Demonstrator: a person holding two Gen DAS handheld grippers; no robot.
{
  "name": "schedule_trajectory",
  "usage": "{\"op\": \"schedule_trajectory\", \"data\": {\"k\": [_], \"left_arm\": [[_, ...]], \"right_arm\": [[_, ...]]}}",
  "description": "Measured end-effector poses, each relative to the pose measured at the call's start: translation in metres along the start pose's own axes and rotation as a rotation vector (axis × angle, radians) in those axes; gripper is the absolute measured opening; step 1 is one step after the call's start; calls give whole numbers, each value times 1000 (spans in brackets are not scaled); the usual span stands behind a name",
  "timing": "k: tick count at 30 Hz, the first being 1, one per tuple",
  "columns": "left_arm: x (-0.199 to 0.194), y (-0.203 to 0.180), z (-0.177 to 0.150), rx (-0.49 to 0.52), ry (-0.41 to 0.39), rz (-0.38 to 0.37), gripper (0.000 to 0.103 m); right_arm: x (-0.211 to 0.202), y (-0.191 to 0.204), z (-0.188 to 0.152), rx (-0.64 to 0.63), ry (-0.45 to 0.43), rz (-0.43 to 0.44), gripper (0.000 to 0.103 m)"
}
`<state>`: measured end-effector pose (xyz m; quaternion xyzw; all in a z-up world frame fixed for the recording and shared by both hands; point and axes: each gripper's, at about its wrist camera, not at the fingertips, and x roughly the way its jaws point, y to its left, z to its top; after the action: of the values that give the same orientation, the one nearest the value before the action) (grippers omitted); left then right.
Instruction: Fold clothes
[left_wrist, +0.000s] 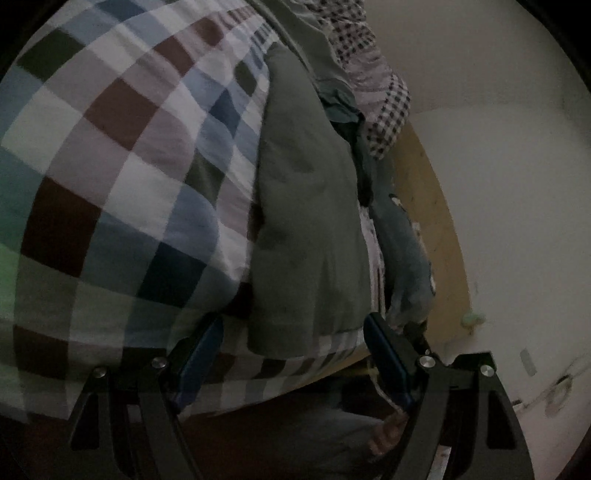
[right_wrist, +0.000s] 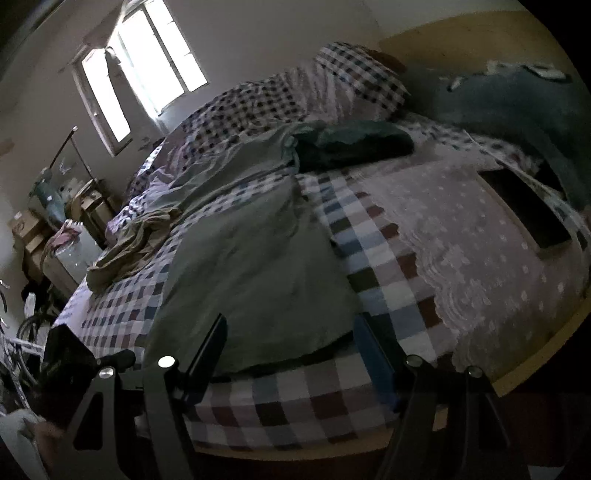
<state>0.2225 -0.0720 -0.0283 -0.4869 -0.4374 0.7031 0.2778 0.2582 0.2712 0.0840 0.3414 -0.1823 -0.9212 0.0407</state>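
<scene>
Nearest to me, my left gripper (left_wrist: 295, 350) has its jaws spread wide, with nothing between them; its blue-padded fingers (left_wrist: 388, 354) sit either side of the near edge of the grey-green garment (left_wrist: 306, 221), not touching it as far as I can see. My right gripper (right_wrist: 291, 347) is also wide open and empty, its fingers framing the same garment's (right_wrist: 255, 266) near hem.

That grey-green garment lies flat on the checked bedsheet (right_wrist: 295, 402), close to the bed's near edge, stretching away from me. Just to its right in the right wrist view, a pale dotted cloth with a scalloped edge (right_wrist: 491, 254) covers part of the sheet, and a dark flat rectangular thing (right_wrist: 524, 210) rests on it; I cannot tell what it is.

Farther back, a crumpled khaki garment (right_wrist: 133, 243) lies to the left, and a dark green bundle (right_wrist: 354, 142) sits beyond the flat garment. Behind that, a small-check quilt (right_wrist: 258, 103) is heaped, with a blue-grey cloth (right_wrist: 517, 107) to the right against the wooden headboard (right_wrist: 461, 33).

Farthest off, a bright window (right_wrist: 147, 62) stands in the wall.
</scene>
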Motion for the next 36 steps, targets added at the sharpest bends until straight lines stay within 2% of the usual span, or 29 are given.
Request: {"op": "schedule_trajectory", "data": {"k": [8,11,14,17,26,32,34,36], "left_arm": [[-6,-5,9,-1,-9,-80,79],[0,-6,8,-1,21,-73,67],[2,-3,8,-15,30,-39,48],[-3,1,8,-40,16,-53,44],[-19,6,10,-67,-10,-102,44],[-12,5,13,-68,-1,-92,43],[-14,3,15,-65,-9,-98,23],[-15,5,14,-87,-4,-111,11]], "right_arm": [[4,17,-2,-70,-12,16,75],[4,24,-3,-101,-12,22,75],[4,31,-5,-145,-17,21,75],[4,41,-8,-202,-18,17,75],[7,81,-28,-426,-26,32,75],[9,96,-39,-514,-23,44,75],[9,100,-42,-549,-24,46,75],[11,107,-50,-609,-21,33,75]]}}
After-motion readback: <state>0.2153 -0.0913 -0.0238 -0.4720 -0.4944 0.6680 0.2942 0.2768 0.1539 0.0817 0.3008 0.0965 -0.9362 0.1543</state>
